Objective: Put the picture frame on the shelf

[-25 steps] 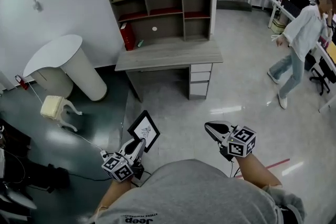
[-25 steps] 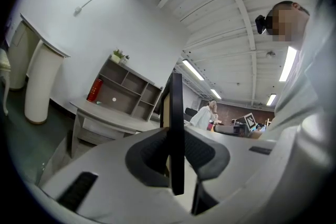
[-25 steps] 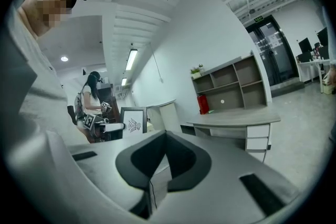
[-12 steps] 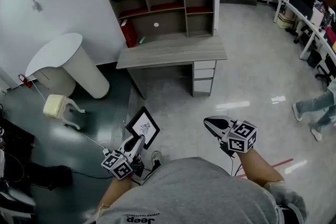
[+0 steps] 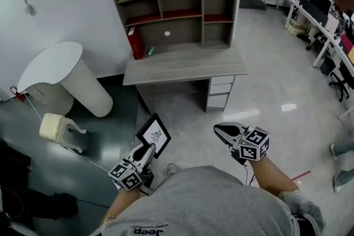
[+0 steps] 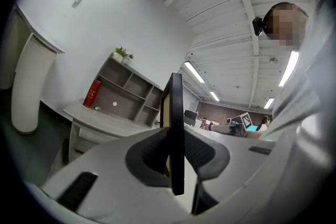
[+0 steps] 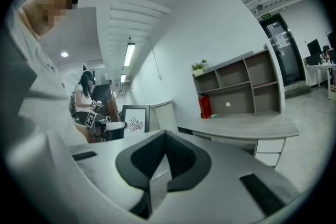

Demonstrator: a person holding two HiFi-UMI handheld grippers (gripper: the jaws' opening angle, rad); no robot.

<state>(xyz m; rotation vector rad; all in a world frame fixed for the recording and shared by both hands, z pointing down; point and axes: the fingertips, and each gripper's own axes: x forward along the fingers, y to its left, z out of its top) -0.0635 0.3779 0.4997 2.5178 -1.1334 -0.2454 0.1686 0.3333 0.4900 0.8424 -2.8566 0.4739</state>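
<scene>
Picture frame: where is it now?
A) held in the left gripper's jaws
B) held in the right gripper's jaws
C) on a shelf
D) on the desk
A: the jaws of the left gripper clamp the edge of the picture frame, well short of the desk.

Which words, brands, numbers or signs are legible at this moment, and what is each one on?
"Jeep": printed on the grey shirt, seen upside down at the head view's bottom edge.
Smaller print beside it on the shirt: too small to read.
Picture frame: only a drawing can be made out, no legible text.
Red book: no lettering readable.
Green sign over the doorway: too small to read.
</scene>
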